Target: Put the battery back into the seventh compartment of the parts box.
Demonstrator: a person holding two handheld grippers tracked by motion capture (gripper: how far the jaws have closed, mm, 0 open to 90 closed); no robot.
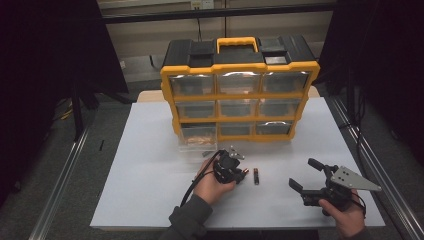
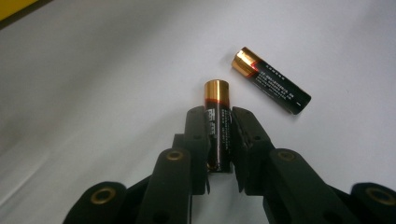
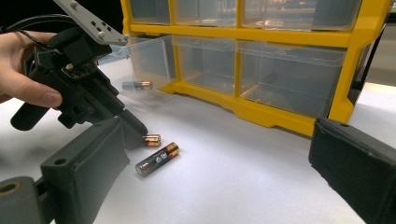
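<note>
From above, I'm seeing my left gripper (image 1: pixel 239 173) clamping 1 battery (image 1: pixel 242 175) on the table (image 1: pixel 150 150), the spare battery (image 1: pixel 256 176) just right. Left gripper view: its long axis is running straight along the jaws. Right gripper (image 1: pixel 306 174) is waiting wide, farther off.

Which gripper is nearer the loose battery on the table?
Left. The left gripper sits just beside the loose battery, clamped on another battery. The right gripper stands open, farther off.
</note>
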